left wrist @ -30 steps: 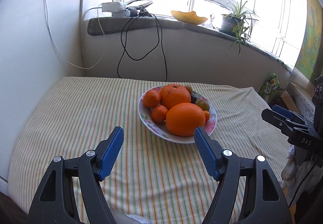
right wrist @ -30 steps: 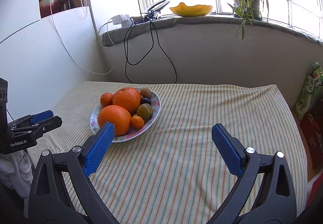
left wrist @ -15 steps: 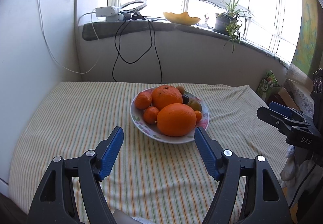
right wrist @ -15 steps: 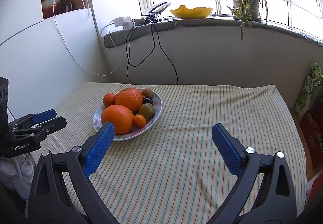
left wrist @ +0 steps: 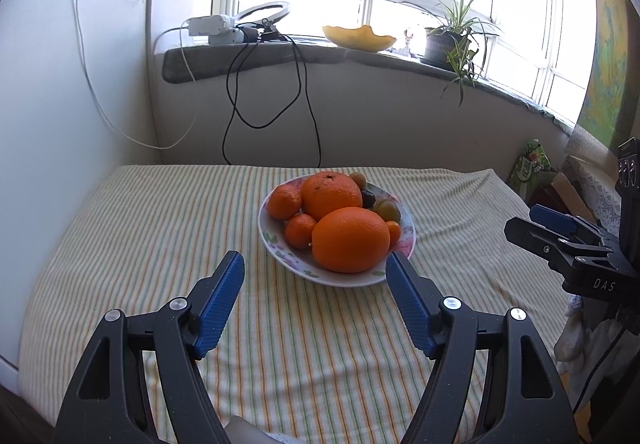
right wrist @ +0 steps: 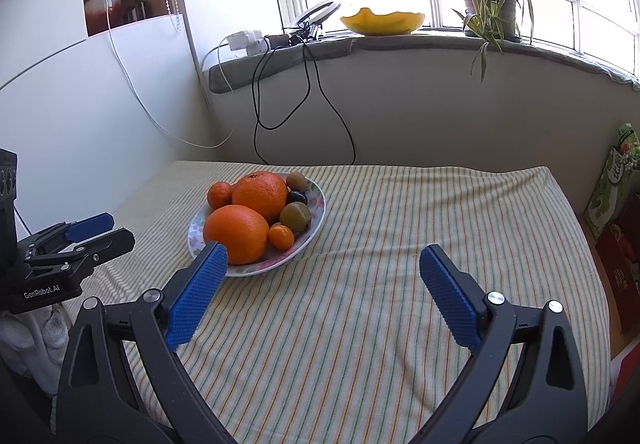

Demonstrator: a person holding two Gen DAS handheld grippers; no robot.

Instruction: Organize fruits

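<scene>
While both grippers hang above the striped cloth, the fruit sits heaped on one plate.

The left gripper (left wrist: 314, 278), its blue-padded jaws spread and holding nothing, points at the near rim of the flowered white plate (left wrist: 394, 258) on the table covered with a green-and-orange striped cloth (left wrist: 140, 236). The right gripper (right wrist: 322, 272), jaws also spread wide and empty, hovers over bare cloth just right of the plate. On the plate, a large orange (left wrist: 350, 239) lies nearest, a second big orange (left wrist: 331, 195) behind it, with small tangerines (left wrist: 284, 201) to the left and greenish kiwis (right wrist: 295, 216) and a dark plum (right wrist: 297, 197) to the right.
</scene>
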